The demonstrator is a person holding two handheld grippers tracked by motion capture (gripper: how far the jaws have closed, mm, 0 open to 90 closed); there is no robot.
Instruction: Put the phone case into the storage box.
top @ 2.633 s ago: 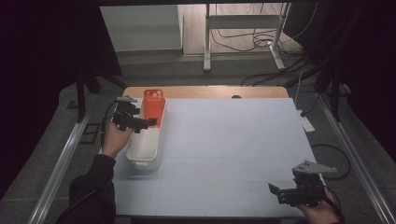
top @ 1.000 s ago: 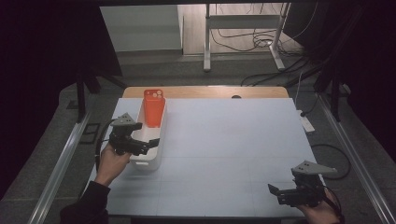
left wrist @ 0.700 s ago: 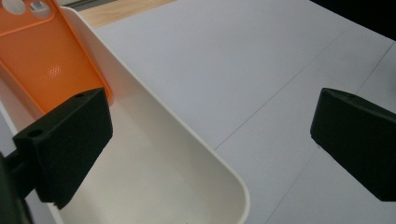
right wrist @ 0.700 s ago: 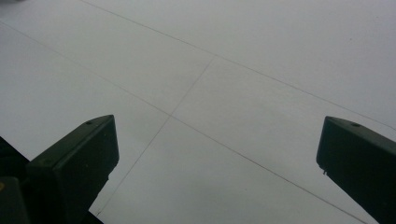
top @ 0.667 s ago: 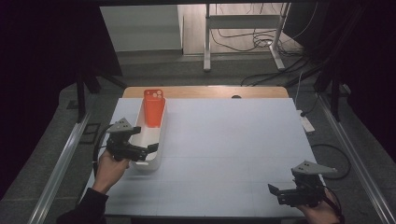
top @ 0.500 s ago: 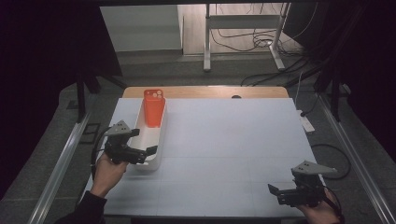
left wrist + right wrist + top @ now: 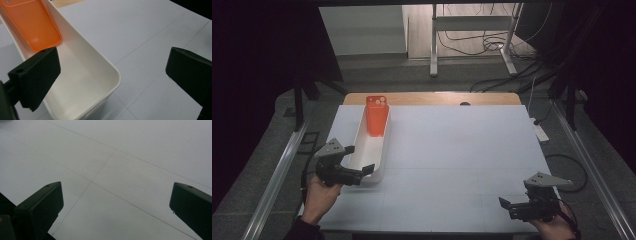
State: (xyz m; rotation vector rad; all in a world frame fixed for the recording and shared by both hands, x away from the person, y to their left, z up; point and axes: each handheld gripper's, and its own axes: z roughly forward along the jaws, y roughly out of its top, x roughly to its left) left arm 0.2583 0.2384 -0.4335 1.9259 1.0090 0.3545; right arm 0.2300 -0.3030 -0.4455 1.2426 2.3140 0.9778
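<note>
- The left gripper (image 7: 358, 173) has moved back from the orange phone case (image 7: 377, 116) toward the near left edge of the tabletop; its jaws now stand wide apart and hold nothing.
- This suggests that the case is already placed and released.
- The case leans inside the far end of the long white bin (image 7: 380, 159), which lies near the left edge of the tabletop (image 7: 472, 150).
- The case is bright orange, with camera holes at its top.
- The right gripper (image 7: 513, 207) rests at the near right corner, jaws wide and empty.
</note>
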